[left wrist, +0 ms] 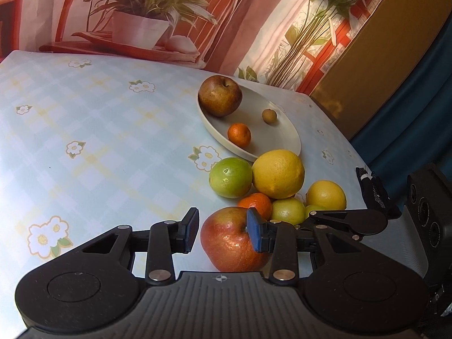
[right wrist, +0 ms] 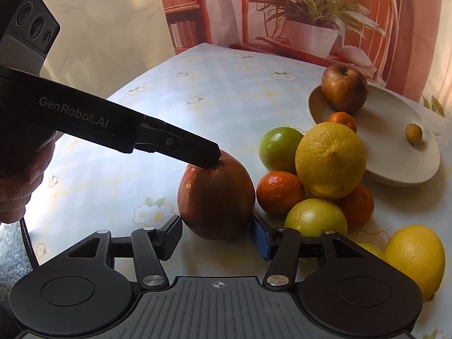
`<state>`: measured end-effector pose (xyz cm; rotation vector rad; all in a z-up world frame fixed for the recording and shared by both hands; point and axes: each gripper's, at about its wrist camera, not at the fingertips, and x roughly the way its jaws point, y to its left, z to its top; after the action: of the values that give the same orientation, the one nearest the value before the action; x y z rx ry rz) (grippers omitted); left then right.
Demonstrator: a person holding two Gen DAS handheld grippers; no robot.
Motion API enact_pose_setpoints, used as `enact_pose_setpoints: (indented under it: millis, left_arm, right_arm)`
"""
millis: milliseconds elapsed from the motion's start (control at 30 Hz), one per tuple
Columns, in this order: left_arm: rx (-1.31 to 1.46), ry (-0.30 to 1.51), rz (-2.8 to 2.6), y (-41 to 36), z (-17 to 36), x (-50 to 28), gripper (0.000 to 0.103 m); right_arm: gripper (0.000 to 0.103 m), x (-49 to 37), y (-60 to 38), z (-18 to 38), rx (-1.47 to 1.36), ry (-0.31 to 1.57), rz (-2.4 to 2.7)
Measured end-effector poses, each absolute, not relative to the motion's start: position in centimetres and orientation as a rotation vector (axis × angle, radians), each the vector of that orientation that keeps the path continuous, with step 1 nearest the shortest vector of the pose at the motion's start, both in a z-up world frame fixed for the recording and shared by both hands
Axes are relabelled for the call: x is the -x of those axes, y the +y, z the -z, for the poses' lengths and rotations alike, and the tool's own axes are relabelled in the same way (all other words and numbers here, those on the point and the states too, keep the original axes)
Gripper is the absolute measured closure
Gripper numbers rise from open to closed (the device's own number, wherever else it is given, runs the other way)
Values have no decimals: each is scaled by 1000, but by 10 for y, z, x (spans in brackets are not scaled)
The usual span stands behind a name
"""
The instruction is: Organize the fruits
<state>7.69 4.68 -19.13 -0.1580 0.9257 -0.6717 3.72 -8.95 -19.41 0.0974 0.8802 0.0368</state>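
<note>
A red apple (left wrist: 230, 240) (right wrist: 216, 199) stands on the table at the near edge of a fruit pile. My left gripper (left wrist: 223, 233) is open, its fingers over the apple's top; its tip touches the apple in the right wrist view (right wrist: 210, 158). My right gripper (right wrist: 216, 236) is open with the apple between its fingers, apart from them. The pile holds a green apple (left wrist: 230, 177), a big yellow citrus (left wrist: 278, 173), tangerines (left wrist: 255, 203) and lemons (left wrist: 326, 195). A cream plate (left wrist: 285, 138) holds a brown apple (left wrist: 220, 95), a tangerine (left wrist: 239, 134) and a small brownish fruit (left wrist: 269, 116).
The table has a pale checked flower cloth (left wrist: 84, 130). A backdrop with a printed potted plant (left wrist: 141, 25) stands behind it. The right table edge (left wrist: 353, 152) runs beside a blue surface. A hand (right wrist: 19, 183) holds the left gripper.
</note>
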Motion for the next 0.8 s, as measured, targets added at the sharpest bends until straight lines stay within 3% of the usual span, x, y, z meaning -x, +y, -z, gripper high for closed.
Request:
enact_pose_setpoints:
  millis: [200, 433, 800]
  left_arm:
    - [188, 933, 678, 51, 190, -74, 70]
    - [219, 930, 668, 53, 184, -72, 71]
    - [112, 806, 667, 26, 128, -75, 71]
  right_arm:
    - [54, -34, -88, 195, -110, 862, -47]
    - [54, -28, -89, 189, -143, 822, -56]
    - [54, -19, -107, 145, -116, 703, -39]
